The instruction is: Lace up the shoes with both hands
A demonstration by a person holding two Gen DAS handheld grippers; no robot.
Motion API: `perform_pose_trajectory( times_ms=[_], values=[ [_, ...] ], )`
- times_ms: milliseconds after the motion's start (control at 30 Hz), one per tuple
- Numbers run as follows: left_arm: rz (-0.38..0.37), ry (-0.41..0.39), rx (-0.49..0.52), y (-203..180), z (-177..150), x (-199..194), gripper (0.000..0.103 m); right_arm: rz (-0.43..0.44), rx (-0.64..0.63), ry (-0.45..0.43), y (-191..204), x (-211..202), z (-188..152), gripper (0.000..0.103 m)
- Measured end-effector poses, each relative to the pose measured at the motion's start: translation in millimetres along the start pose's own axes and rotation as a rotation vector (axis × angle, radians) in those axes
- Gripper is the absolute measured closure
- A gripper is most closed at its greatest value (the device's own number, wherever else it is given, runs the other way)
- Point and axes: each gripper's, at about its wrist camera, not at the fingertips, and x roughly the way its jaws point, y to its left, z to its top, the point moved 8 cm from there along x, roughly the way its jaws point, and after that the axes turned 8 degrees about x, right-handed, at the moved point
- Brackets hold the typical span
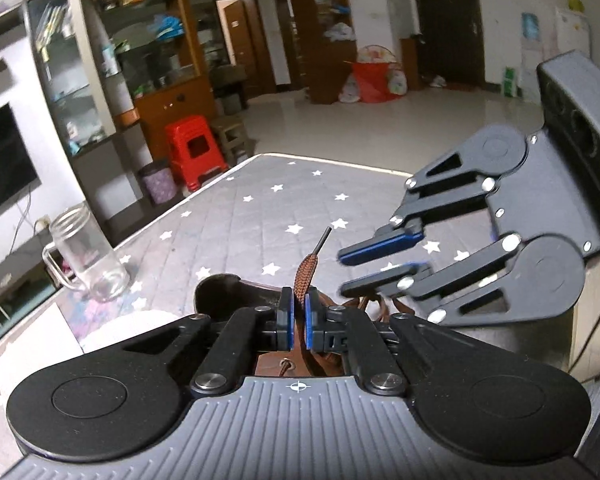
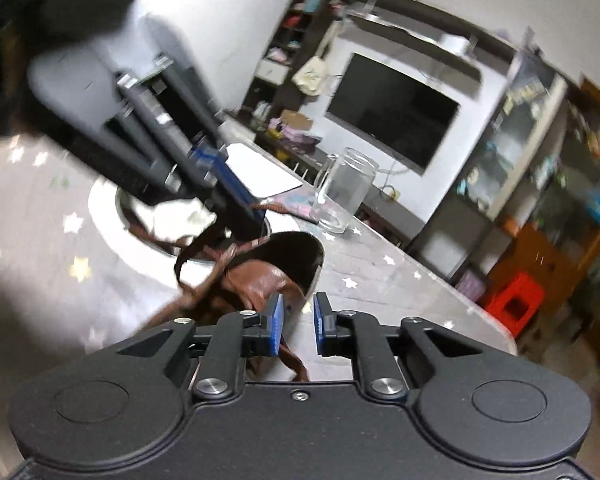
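Your left claw [image 1: 298, 318] pinches the brown lace [image 1: 303, 276] just above the brown shoe [image 2: 276, 276] on the starred desk [image 1: 260, 216], while your right claw [image 2: 298, 322] stands slightly parted and empty, so next feed the lace tip [image 1: 323, 239] to an eyelet.

Ahead of the left gripper [image 1: 298, 318] the starred tabletop [image 1: 260, 216] lies bare. The right gripper [image 1: 374, 266] crowds its right side; a glass jar [image 1: 88, 256] stands far left.
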Motion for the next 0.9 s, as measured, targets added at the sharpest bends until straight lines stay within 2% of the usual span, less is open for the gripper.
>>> perform_pose_trajectory(
  times_ms=[100, 233, 400, 467, 667, 900],
  values=[
    [0.006, 0.0, -0.051, 4, -1, 2, 0.098, -0.007, 0.098, -0.013, -6, 8, 4, 0.074],
    [-0.005, 0.003, -0.078, 4, -3, 2, 0.098, 0.013, 0.206, -0.002, -15, 15, 3, 0.073],
    [-0.015, 0.024, -0.058, -1, -6, 7, 0.098, 0.004, 0.217, 0.024, -23, 10, -6, 0.064],
    [-0.012, 0.035, -0.043, -3, -8, 10, 0.098, -0.001, 0.212, 0.03, -24, 5, -8, 0.063],
    [0.025, 0.08, 0.071, -9, -12, 19, 0.098, 0.009, 0.231, 0.051, -24, -9, -10, 0.063],
    [0.072, 0.108, 0.265, -29, -15, 26, 0.098, -0.003, 0.249, 0.048, -25, -17, -10, 0.063]
  ],
)
